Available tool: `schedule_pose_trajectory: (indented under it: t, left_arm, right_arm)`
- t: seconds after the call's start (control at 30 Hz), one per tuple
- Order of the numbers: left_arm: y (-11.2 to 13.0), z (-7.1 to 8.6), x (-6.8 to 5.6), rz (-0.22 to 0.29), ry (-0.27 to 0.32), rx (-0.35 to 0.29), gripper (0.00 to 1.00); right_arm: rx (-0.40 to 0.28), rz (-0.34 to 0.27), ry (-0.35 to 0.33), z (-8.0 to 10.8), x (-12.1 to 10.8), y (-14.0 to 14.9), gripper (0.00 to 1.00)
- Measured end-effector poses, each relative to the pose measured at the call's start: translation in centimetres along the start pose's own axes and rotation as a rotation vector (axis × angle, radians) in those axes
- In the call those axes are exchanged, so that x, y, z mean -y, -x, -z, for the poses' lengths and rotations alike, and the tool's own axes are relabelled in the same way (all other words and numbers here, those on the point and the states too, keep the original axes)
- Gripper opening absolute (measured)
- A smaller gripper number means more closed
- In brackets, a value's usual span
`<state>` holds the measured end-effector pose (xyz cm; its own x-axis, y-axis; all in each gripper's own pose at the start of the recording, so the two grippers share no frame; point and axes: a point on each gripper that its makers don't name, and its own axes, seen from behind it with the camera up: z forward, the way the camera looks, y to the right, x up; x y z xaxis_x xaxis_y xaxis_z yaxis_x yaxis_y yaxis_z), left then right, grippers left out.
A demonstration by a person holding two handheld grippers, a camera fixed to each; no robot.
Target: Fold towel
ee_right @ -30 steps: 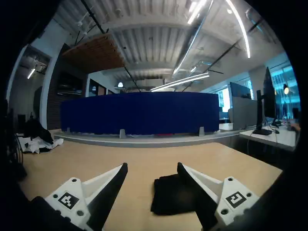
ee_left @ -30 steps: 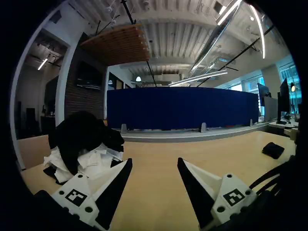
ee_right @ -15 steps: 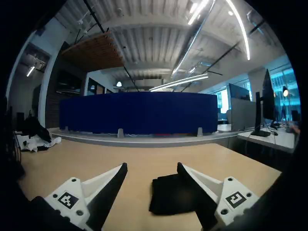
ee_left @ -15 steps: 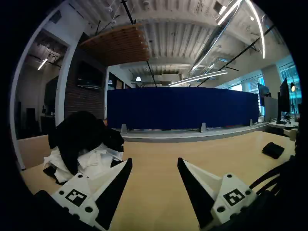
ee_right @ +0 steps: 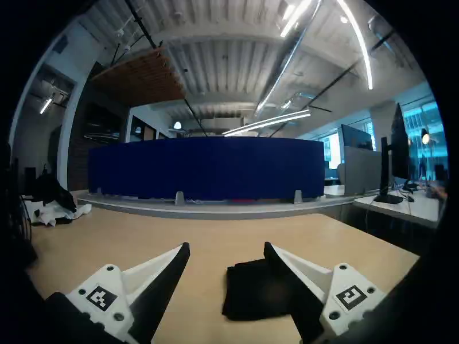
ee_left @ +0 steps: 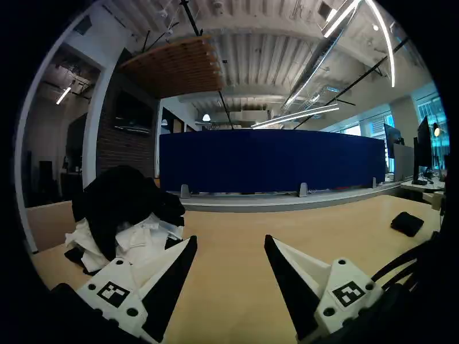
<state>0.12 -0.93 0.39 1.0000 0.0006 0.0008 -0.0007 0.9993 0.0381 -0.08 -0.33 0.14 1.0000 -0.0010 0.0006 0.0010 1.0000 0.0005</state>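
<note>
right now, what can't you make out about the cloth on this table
Right gripper view: the folded black towel has its right side behind a finger of the right gripper; its layers are lost in the dark fabric.
Left gripper view: the cloth pile has its near edge hidden by a finger of the left gripper; the number of pieces is unclear.
Whether either gripper touches cloth: cannot tell.
</note>
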Motion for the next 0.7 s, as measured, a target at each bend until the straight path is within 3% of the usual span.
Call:
schedule_pose_trajectory:
  t: [0.7]
  left_arm:
    - [0.24,-0.09,0.11,0.003,0.0,0.0,0.87]
  right_arm:
    - [0.0,0.0,0.0,0.13,0.05,0.03,1.0]
